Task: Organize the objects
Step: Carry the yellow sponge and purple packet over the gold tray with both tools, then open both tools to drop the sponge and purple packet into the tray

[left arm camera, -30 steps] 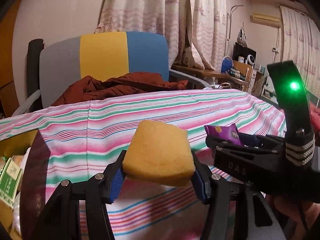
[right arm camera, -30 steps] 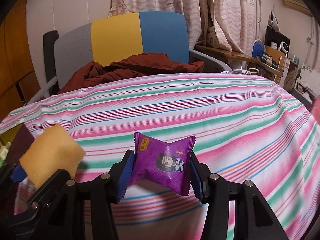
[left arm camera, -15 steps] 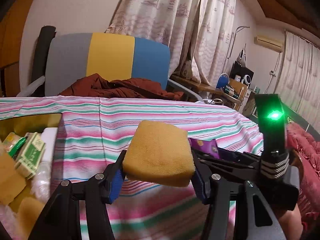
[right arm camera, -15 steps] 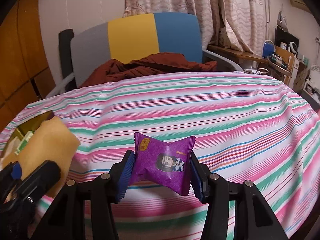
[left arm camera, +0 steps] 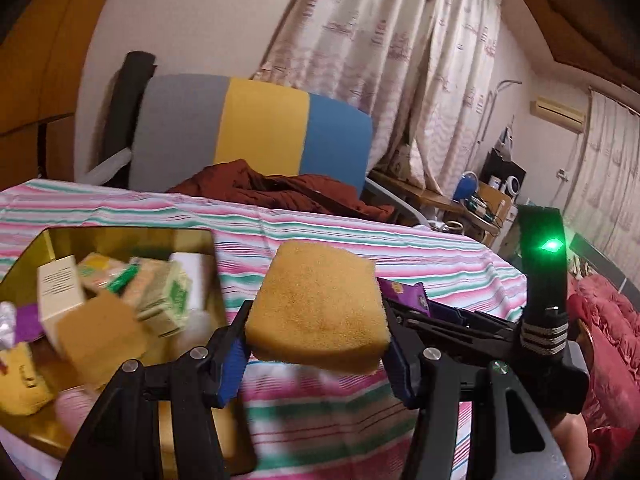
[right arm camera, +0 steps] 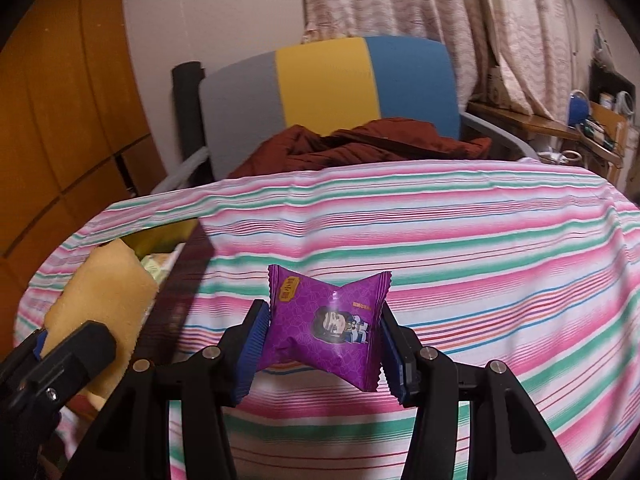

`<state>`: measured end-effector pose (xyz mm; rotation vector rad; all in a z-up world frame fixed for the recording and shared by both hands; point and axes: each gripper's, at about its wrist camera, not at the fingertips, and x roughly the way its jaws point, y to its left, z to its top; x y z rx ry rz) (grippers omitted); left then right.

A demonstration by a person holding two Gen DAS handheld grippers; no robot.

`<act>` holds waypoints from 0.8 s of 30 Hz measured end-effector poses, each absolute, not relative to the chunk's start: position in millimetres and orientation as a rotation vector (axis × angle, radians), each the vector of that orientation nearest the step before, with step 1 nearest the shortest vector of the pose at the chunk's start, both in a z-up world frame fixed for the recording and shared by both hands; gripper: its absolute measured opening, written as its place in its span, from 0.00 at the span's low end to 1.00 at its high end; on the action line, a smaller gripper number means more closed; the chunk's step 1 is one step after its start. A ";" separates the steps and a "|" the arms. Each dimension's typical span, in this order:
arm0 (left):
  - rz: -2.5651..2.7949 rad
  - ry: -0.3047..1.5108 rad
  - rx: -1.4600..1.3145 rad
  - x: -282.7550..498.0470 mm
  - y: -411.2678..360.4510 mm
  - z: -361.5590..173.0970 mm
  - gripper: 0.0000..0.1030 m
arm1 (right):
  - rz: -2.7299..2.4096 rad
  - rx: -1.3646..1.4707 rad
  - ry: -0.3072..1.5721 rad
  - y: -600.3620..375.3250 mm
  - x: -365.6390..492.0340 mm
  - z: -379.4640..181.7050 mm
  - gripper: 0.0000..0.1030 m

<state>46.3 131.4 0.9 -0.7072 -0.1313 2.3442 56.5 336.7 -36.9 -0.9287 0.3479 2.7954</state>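
My left gripper (left arm camera: pixel 316 352) is shut on a yellow sponge (left arm camera: pixel 316 304), held in the air above the striped tablecloth (left arm camera: pixel 420 248). Just left of it stands a gold box (left arm camera: pixel 132 236) with several small packets, cartons and sponges inside. My right gripper (right arm camera: pixel 322 344) is shut on a purple snack packet (right arm camera: pixel 328 324) with a cartoon figure on it. In the right wrist view the yellow sponge (right arm camera: pixel 104 296) and the left gripper's black body sit at the lower left, in front of the gold box (right arm camera: pixel 160 236). The purple snack packet (left arm camera: pixel 404 294) peeks out behind the sponge in the left wrist view.
A grey, yellow and blue chair back (right arm camera: pixel 332 88) stands behind the table with a dark red garment (right arm camera: pixel 360 140) draped on it. Curtains (left arm camera: pixel 380 60), a cluttered side desk (left arm camera: pixel 476 200) and a red cover (left arm camera: pixel 608 312) lie to the right. Wooden cabinets (right arm camera: pixel 60 120) are at left.
Both grippers have swung left and a little up with their loads. The gold box, barely visible at the left edge before, now fills the left of the left wrist view.
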 end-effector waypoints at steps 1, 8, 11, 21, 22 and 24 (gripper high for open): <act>2.354 -0.140 -0.710 45.6 124.3 1.1 0.57 | 2.807 -0.931 0.352 331.3 55.7 -36.0 0.51; 2.444 -0.180 -0.718 35.7 75.6 3.0 0.57 | 2.904 -0.963 0.349 290.8 46.5 -30.6 0.51; 2.488 -0.197 -0.734 28.9 54.0 1.3 0.57 | 2.953 -0.985 0.316 271.0 39.1 -27.3 0.51; 2.632 -0.318 -0.793 -14.2 -19.0 -2.5 0.57 | 3.094 -1.066 0.252 215.1 -12.6 -11.5 0.51; 2.636 -0.329 -0.798 -21.2 -24.4 -1.9 0.57 | 3.105 -1.077 0.244 209.0 -16.9 -11.6 0.51; 2.653 -0.358 -0.819 -38.5 -35.4 -1.1 0.57 | 3.119 -1.116 0.219 195.6 -24.4 -13.5 0.51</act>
